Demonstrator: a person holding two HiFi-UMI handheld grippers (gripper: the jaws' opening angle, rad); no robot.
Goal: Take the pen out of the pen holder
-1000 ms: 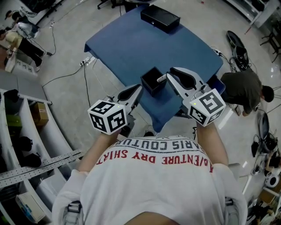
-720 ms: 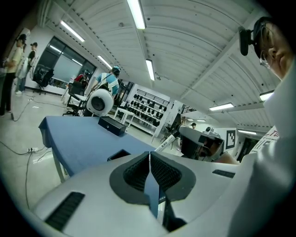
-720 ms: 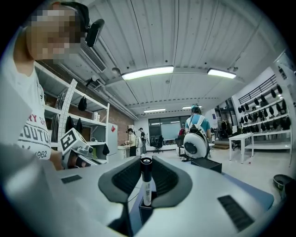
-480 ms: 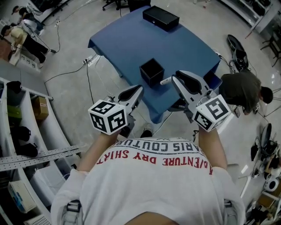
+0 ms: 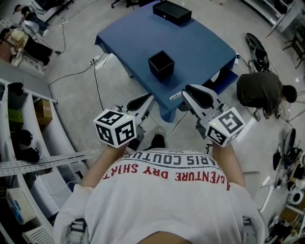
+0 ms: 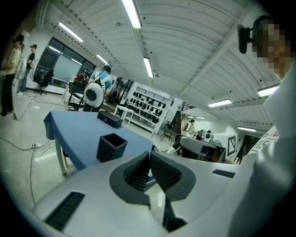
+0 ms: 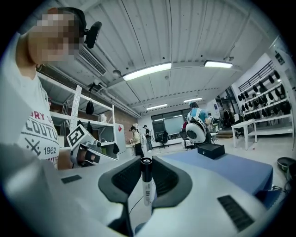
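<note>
A pale glossy floor [image 5: 71, 109] is crossed by cables [image 5: 71, 71]. A blue-covered table [image 5: 190, 43] is set on it; shelves [image 5: 24, 119] are ranged alongside, and strip lights [image 6: 132, 14] are mounted overhead.

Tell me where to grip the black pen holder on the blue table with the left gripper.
Grip one side wall at the rim of the pen holder, coming straight down from above, one jaw inside and one outside. It stands upright, open-topped and square, probably too wide to span. The left gripper is shut, so open it first.
</note>
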